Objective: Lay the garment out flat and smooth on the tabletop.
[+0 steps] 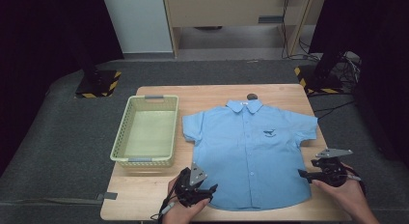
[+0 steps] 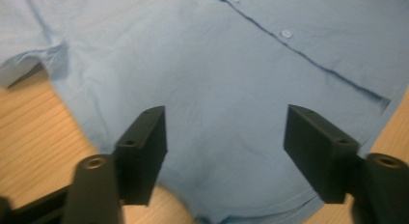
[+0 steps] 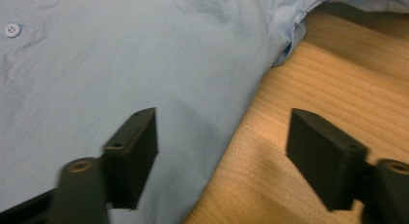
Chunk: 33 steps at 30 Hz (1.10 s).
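Note:
A light blue short-sleeved shirt (image 1: 251,154) lies flat and buttoned on the wooden table (image 1: 144,195), collar toward the far edge. My left gripper (image 1: 205,191) hovers at the shirt's near left hem corner, jaws open, with the blue cloth (image 2: 226,89) spread beneath them and nothing pinched. My right gripper (image 1: 303,175) sits at the shirt's right side seam near the hem, open as well. In the right gripper view the shirt's edge (image 3: 241,108) runs between the two jaws, cloth on one side and bare wood (image 3: 308,79) on the other.
A pale green plastic basket (image 1: 145,131) stands on the table left of the shirt. A small dark round object (image 1: 252,96) lies beyond the collar. The table's near edge runs just under both hands. Dark floor and stand bases surround the table.

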Motion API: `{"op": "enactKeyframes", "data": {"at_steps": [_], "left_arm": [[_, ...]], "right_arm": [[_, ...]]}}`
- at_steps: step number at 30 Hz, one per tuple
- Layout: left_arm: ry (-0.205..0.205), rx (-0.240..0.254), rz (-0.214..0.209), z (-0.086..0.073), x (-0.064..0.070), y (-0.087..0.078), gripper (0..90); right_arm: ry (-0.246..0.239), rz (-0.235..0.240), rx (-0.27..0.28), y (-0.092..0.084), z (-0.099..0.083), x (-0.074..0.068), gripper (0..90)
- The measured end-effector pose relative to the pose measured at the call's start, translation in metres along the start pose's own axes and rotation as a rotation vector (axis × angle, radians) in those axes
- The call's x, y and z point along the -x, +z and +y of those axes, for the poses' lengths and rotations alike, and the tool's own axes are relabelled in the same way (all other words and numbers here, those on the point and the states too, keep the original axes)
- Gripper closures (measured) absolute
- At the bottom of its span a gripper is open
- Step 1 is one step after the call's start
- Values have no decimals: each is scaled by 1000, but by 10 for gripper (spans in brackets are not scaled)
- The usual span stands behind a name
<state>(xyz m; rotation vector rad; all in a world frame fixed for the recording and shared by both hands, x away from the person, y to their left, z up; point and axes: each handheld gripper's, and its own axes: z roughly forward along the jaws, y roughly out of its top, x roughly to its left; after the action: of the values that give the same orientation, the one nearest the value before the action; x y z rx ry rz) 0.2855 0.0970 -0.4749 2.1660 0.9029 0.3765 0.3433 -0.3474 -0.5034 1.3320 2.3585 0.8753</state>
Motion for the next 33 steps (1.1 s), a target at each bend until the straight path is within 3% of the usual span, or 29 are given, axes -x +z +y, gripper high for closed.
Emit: {"op": "enactKeyframes", "data": {"at_steps": [3, 6, 11, 16, 24, 33], "left_arm": [[-6, -7, -7, 10, -1, 9, 178], [-1, -4, -24, 20, -2, 18, 117], [3, -5, -61, 32, -3, 35, 52], [-13, -9, -75, 34, -6, 47, 47], [-15, -35, -69, 29, -14, 63, 68], [-29, -91, -63, 18, -19, 72, 70]], "right_arm": [[33, 16, 8, 1, 3, 5, 120], [19, 29, 11, 1, 2, 8, 56], [39, 66, -11, 2, 4, 14, 80], [76, 64, -5, 5, 7, 17, 134], [58, 13, 46, 10, 16, 15, 124], [73, 7, 93, 10, 22, 18, 124]]}}
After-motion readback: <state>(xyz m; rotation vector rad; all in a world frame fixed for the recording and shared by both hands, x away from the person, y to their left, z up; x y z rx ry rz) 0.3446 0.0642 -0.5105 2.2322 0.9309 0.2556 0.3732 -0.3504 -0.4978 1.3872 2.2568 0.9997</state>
